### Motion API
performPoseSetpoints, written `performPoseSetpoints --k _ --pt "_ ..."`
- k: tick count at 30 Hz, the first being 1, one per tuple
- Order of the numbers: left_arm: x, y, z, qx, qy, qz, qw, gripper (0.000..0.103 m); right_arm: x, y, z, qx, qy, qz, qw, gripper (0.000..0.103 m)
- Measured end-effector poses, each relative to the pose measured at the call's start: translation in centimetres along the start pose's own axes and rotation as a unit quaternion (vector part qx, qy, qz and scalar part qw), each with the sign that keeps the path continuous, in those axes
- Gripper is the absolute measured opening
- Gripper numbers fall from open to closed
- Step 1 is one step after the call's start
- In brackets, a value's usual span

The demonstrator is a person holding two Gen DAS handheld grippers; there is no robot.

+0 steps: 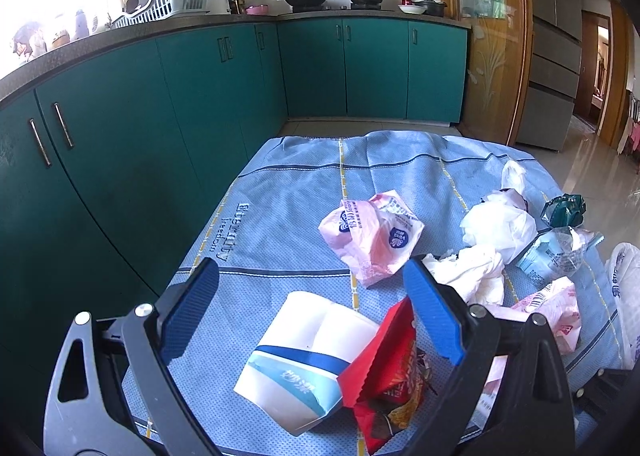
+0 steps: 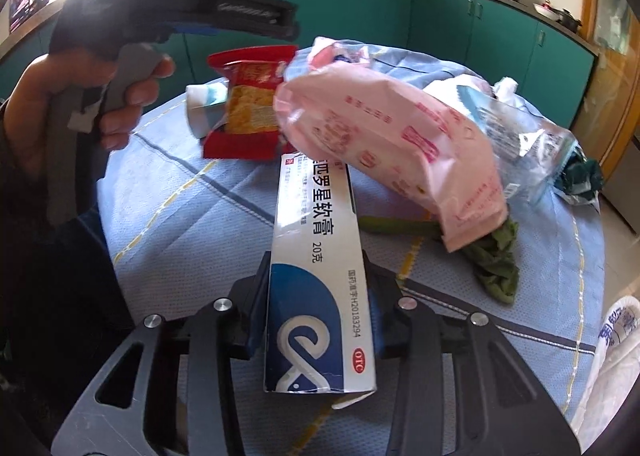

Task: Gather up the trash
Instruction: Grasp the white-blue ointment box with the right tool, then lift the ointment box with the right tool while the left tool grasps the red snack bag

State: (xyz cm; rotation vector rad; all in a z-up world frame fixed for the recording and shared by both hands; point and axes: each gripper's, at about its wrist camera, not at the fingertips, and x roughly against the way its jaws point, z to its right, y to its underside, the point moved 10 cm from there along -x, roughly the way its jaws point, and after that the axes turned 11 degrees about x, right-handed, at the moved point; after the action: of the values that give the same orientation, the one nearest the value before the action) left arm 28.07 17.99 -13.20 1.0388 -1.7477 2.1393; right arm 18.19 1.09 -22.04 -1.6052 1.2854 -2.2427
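Blue cloth [image 1: 280,192] with a grid of yellow and dark lines covered the table in your left wrist view, filling the centre and lower half of the frame. Your left gripper [image 1: 312,296] stood released, its blue pads [image 1: 432,320] set wide apart with nothing pressed between them. Below and between the pads, at lower centre, lay a white and blue carton [image 1: 304,360], and a red snack packet [image 1: 384,368] leaned against its right side. A pink wrapper [image 1: 372,236] sat just above the right pad at centre frame. Crumpled white tissues [image 1: 496,232] lay right of centre, with a clear plastic packet [image 1: 556,252] and a dark green wrapper [image 1: 564,208] further right. Teal cabinets [image 1: 160,104] filled the left and upper middle of the frame.

In your right wrist view, your right gripper [image 2: 316,296] was clenched on a long white and blue ointment box [image 2: 316,268] at lower centre; both pads pressed its sides, and the box ran up the frame from between them. A second pink wrapper [image 2: 396,148] covered the box's far end at centre frame. Green leafy scraps [image 2: 492,256] lay on the cloth right of centre, partly under that wrapper. The red snack packet [image 2: 248,104] sat upper left of centre, with the carton [image 2: 200,104] just beside it. At upper left, your hand [image 2: 80,96] gripped the handle of the left gripper, whose fingers could not be made out from this view.
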Motion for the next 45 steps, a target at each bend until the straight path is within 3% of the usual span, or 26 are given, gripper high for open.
performPoseSetpoints --k 2,4,7,13,16,21,26,34,42,45 --pt "0.0 0.0 0.1 -0.002 -0.001 0.001 1.0000 0.093 0.1 0.0 0.6 -0.008 0.011 0.001 1.000 0.056" --pt "0.0 0.0 0.1 -0.003 -0.001 0.001 1.0000 0.094 0.2 0.0 1.3 -0.014 0.023 0.004 1.000 0.062" --pt "0.0 0.1 0.1 -0.004 -0.001 0.001 1.0000 0.094 0.2 -0.1 1.6 -0.017 0.031 0.005 0.999 0.068" --pt "-0.1 0.1 0.1 -0.005 -0.001 -0.001 1.0000 0.094 -0.4 -0.3 0.3 0.005 0.012 0.001 1.000 0.068" --pt "-0.1 0.2 0.1 -0.007 -0.001 -0.002 1.0000 0.094 -0.5 -0.3 -0.5 0.013 0.005 0.000 1.000 0.065" --pt "-0.1 0.2 0.0 -0.007 -0.002 -0.003 1.0000 0.094 -0.4 -0.6 -1.4 0.018 -0.012 0.005 1.000 0.044" --pt "-0.1 0.2 0.0 -0.007 -0.001 -0.002 1.0000 0.094 -0.1 -0.8 -1.8 0.019 -0.018 0.012 1.000 0.043" --pt "-0.4 0.5 0.0 -0.007 -0.005 -0.007 0.9999 0.094 2.4 -2.4 -1.5 0.005 -0.037 0.069 0.997 0.039" --pt "-0.5 0.6 -0.1 -0.007 -0.005 -0.009 0.9999 0.094 1.9 -1.7 -0.2 -0.016 -0.024 0.053 0.998 0.039" --pt "-0.5 0.7 -0.1 -0.007 -0.007 -0.011 0.9999 0.094 2.6 -2.2 -0.7 -0.021 -0.053 0.071 0.996 0.039"
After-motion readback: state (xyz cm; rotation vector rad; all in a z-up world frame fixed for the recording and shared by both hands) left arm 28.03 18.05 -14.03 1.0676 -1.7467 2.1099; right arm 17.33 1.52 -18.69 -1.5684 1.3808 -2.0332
